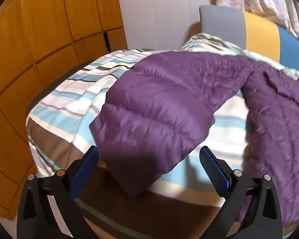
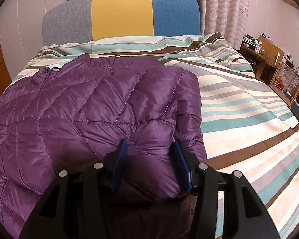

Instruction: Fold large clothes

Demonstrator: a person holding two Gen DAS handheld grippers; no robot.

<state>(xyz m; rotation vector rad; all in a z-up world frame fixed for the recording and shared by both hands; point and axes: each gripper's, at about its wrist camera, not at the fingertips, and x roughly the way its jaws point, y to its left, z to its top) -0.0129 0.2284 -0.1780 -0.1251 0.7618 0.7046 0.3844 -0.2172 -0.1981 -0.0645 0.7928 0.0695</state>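
Both tools open over striped bed (image 2: 239, 109): left tool (image 1: 149, 151) empty, right tool (image 2: 149, 145) straddling jacket (image 2: 89, 109).

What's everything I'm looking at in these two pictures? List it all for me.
jacket: one, purple quilted, spread on the bed, one sleeve folded over its front
sleeve: one, purple, stretched out across the duvet
duvet: one, striped cream, teal, brown, covering the bed
headboard: one, grey, yellow, blue, at the bed's far end
curtain: pale patterned, behind the headboard
wardrobe: orange wood, beside the bed
chair: one, wooden, right of the bed
left gripper: black, blue pads, open above the sleeve end
right gripper: black, blue pads, astride the folded jacket edge
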